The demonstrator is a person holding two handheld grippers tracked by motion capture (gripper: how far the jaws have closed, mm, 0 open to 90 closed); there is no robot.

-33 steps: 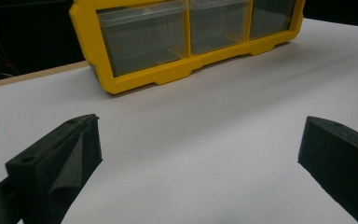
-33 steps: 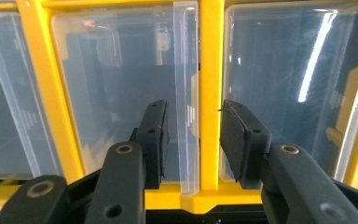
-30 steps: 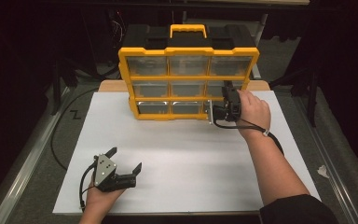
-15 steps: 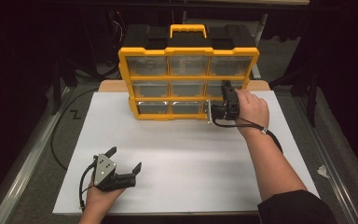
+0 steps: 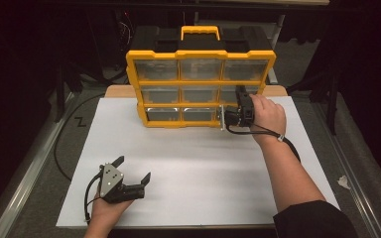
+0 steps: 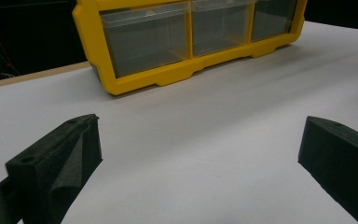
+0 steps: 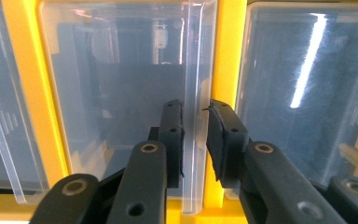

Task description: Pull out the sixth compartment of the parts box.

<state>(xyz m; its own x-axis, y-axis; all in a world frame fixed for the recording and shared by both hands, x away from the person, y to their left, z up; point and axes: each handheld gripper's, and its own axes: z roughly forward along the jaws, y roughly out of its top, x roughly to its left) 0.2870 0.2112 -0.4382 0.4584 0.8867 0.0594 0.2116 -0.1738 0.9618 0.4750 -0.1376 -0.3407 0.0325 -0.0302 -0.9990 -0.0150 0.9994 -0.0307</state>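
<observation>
A yellow organizer (image 5: 201, 74) with clear drawers and a yellow handle stands upright at the back of the white table top (image 5: 198, 168). My right gripper (image 5: 226, 117) is at its lower right drawer (image 5: 222, 111). In the right gripper view, the gripper (image 7: 195, 126) has its jaws closed on the clear front lip (image 7: 196, 70) of that drawer (image 7: 121, 93). My left gripper (image 5: 134, 167) rests near the front left of the table, held in a hand, jaws wide apart and empty. The left gripper (image 6: 198, 154) faces the organizer's bottom row (image 6: 144, 39) from a distance.
A black case (image 5: 154, 37) sits behind the organizer. A wooden board edge (image 5: 116, 91) shows under the white sheet at the back left. A cable (image 5: 62, 144) loops over the grey floor to the left, beside a metal rail (image 5: 30, 173).
</observation>
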